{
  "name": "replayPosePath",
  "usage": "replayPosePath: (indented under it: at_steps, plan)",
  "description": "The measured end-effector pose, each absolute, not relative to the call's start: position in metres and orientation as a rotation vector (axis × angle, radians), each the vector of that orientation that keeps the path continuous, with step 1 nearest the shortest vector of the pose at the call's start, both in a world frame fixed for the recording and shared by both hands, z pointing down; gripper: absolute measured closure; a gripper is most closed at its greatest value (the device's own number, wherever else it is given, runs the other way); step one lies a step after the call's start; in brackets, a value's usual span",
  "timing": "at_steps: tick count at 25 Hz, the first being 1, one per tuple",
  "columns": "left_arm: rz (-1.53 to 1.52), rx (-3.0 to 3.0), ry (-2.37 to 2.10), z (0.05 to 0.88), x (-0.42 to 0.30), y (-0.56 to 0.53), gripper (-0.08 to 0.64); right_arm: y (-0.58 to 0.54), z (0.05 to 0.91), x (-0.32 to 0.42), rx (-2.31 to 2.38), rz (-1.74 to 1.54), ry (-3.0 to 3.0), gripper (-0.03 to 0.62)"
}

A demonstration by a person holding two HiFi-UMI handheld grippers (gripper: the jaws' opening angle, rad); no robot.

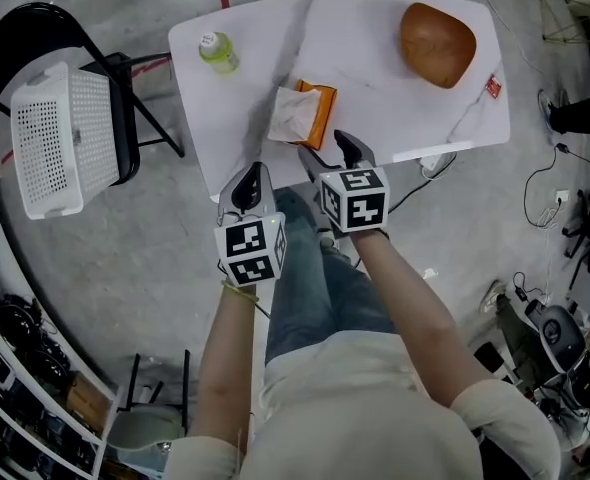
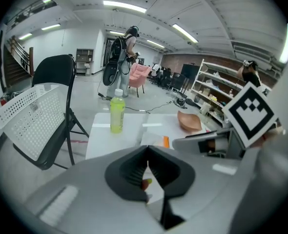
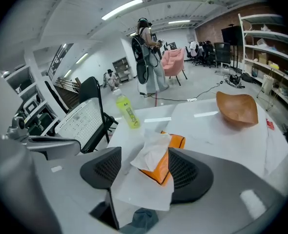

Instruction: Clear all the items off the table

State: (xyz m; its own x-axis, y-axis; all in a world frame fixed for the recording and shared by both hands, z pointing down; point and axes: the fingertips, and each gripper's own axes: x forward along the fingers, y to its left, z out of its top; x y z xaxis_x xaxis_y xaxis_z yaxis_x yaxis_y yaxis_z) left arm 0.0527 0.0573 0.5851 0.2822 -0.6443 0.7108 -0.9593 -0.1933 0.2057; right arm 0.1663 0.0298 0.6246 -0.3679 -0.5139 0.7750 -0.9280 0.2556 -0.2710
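An orange tissue pack (image 1: 305,113) with a white tissue pulled up from it lies near the front edge of the white table (image 1: 375,58). My right gripper (image 1: 330,150) hovers just short of it at the table's edge, open. In the right gripper view the tissue pack (image 3: 158,160) shows in line with the gap between the two dark pads, which do not touch it. My left gripper (image 1: 252,183) hangs lower left, off the table's front edge, shut. A green bottle (image 1: 218,52) stands at the far left corner. A brown wooden bowl (image 1: 437,43) sits at the far right.
A white perforated basket (image 1: 63,133) rests on a black folding chair (image 1: 125,98) left of the table. A small red item (image 1: 493,86) lies at the table's right edge. Cables and gear cover the floor at the right. A person stands far off in the room.
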Motion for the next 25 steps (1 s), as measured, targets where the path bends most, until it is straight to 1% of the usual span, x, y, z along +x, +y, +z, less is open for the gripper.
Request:
replayPosePath:
  at_steps: [7, 18, 25]
  plan:
    - [0.664, 1.904, -1.413, 0.607, 0.05, 0.051, 0.551, 0.017, 0.659, 0.162, 1.317, 1.029, -1.912, 0.21]
    - [0.688, 1.897, -1.377, 0.638, 0.048, 0.039, 0.551, 0.003, 0.709, 0.162, 1.38, 1.119, -1.792, 0.135]
    - [0.712, 1.886, -1.364, 0.657, 0.046, 0.033, 0.551, -0.002, 0.738, 0.163, 1.421, 1.189, -1.705, 0.114]
